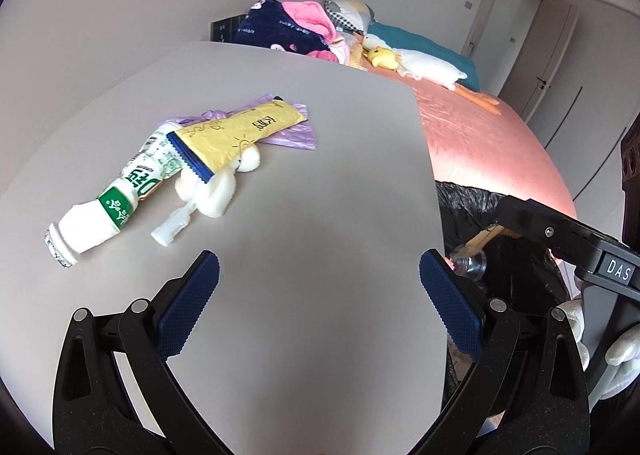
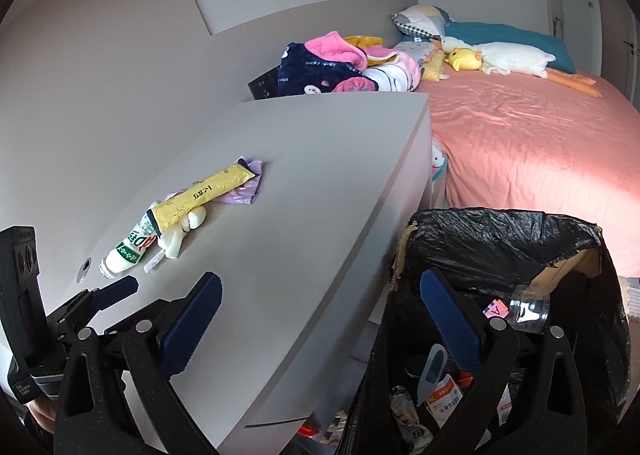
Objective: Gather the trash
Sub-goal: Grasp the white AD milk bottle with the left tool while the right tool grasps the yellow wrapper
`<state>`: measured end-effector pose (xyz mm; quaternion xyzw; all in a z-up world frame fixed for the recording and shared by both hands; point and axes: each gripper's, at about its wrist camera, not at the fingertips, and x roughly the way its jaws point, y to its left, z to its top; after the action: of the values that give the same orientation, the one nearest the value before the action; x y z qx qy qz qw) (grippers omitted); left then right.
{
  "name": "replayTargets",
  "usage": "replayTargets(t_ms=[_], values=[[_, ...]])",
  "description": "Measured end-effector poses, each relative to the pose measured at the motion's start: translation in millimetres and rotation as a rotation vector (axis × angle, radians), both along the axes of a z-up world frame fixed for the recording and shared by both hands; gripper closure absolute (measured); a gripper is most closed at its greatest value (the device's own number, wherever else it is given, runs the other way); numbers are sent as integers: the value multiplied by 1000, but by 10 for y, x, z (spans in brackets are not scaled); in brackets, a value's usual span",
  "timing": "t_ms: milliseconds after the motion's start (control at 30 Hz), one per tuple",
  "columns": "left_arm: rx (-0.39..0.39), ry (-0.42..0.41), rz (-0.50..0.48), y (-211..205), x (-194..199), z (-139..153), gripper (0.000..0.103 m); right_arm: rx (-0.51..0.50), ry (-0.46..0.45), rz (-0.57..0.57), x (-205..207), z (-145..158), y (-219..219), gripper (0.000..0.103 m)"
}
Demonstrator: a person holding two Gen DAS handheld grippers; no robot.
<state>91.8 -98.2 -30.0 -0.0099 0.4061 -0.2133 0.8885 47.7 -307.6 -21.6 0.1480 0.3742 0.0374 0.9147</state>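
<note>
A pile of trash lies on the grey table top [image 1: 304,175]: a white and green drink bottle [image 1: 116,195] on its side, a yellow wrapper [image 1: 236,131] with a blue edge, a purple plastic bag [image 1: 292,135] under it, crumpled white tissue [image 1: 216,191] and a small clear tube [image 1: 172,225]. My left gripper [image 1: 320,287] is open and empty, above the table, short of the pile. My right gripper [image 2: 320,307] is open and empty, over the table's right edge beside the trash bin [image 2: 500,239], a box lined with a black bag. The pile shows in the right wrist view too, with the bottle [image 2: 128,249] and wrapper [image 2: 200,195].
The bin holds several wrappers and a clear cup [image 2: 528,311]. A bed with a pink sheet [image 2: 520,143] stands behind the table, with piled clothes [image 2: 332,67] and plush toys [image 2: 464,57]. The left gripper [image 2: 116,291] shows at the lower left of the right wrist view.
</note>
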Motion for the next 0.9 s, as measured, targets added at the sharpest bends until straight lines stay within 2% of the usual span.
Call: replayTargets(t_ms=[400, 767, 900], values=[[31, -26, 58, 391, 181, 38, 7, 8, 24, 38, 286, -61, 288, 4], [78, -35, 106, 673, 391, 5, 6, 61, 49, 74, 572, -67, 539, 12], [80, -39, 121, 766, 443, 21, 7, 129, 95, 104, 724, -99, 603, 22]])
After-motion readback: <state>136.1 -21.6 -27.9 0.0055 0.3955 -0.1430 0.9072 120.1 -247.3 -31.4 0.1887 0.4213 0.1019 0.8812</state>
